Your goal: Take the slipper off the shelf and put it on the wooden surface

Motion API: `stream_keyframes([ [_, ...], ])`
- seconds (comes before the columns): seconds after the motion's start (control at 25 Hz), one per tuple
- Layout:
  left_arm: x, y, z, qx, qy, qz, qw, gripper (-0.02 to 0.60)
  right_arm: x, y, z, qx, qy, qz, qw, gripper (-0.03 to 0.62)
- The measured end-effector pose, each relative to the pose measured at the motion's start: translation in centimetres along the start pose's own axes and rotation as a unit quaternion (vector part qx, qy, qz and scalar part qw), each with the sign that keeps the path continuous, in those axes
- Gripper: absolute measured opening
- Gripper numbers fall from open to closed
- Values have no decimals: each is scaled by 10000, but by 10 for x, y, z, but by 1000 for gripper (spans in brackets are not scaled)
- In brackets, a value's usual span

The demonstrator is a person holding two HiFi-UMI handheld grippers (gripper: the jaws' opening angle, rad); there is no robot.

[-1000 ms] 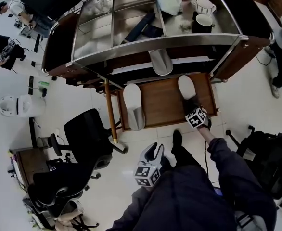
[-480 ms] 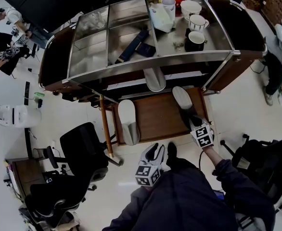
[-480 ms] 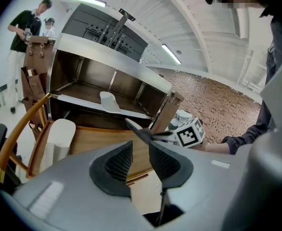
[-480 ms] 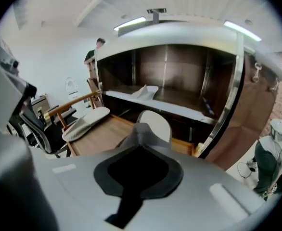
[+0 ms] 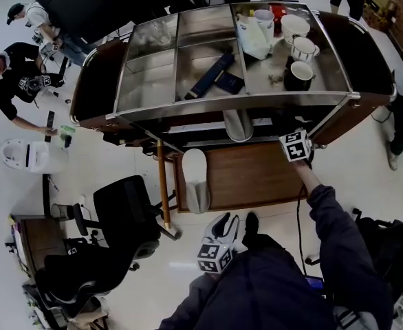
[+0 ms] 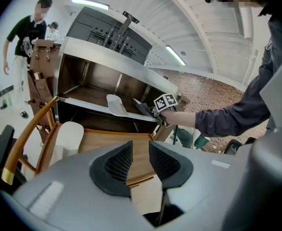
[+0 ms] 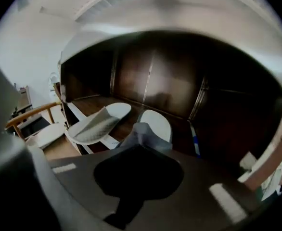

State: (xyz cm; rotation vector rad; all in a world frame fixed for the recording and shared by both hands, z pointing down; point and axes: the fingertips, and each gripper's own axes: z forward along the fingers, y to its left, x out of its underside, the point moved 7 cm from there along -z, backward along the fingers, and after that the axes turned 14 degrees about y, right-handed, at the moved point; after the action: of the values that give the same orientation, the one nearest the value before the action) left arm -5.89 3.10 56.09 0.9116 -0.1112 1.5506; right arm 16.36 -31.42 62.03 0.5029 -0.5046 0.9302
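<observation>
White tiled floor all round, with a steel-topped cart dead centre and a wooden surface low at its front. Over to the right gripper, pushed deep under the steel top into the dark shelf. Fingers closed tight there, pinching the pale upper of the slipper right at their tips. Sole stretching away ahead of the fingers, seemingly down on the shelf floor, though hard to say for sure in that gloom. Just left of the fingers, a second slipper, poking out over the shelf's front edge and untouched. Further left and lower, out on the wood, a third slipper, already lying flat. Meanwhile the left gripper, hanging back low by the person's body, fingers parted with nothing between them but a view of the wood beyond. Looks like the grasp step, then: grip made, lift-out not yet done. Next up, by the look of it: raise the slipper a touch, draw it straight back toward the person, clear the shelf lip and the steel rail above without snagging, then drop down onto the bare wood to the right of the third slipper before letting go. Worth watching: only the soft upper pinched, so expect the sole to droop and swing on the way out, maybe brushing the second slipper beside the fingers.
</observation>
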Motion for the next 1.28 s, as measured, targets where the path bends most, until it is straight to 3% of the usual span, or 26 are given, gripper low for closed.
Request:
stream_keyframes([
  [0.24,8,20,-24,-415,-139,-320,9985,127,-18,0,67,-50,549,41,9985,15],
  [0.44,19,27,-33,-367,-197,-365,9985,127,-24,12,16,455,-223,-27,9987,52],
  [0.68,26,12,-41,-18,-270,-72,9996,127,38,83,-102,-357,-779,447,9953,44],
  [0.84,44,3,-60,200,-263,177,9993,127,101,172,-194,-1185,-907,581,9871,36],
  [1.0,80,-6,-89,351,-271,260,9987,127,162,263,-276,-1727,-932,842,9769,2],
  [1.12,109,-11,-112,425,-262,278,9984,127,187,313,-319,-1861,-952,493,9767,2],
  [1.28,147,-15,-143,462,-307,296,9980,127,197,328,-353,-1804,-1074,232,9774,2],
])
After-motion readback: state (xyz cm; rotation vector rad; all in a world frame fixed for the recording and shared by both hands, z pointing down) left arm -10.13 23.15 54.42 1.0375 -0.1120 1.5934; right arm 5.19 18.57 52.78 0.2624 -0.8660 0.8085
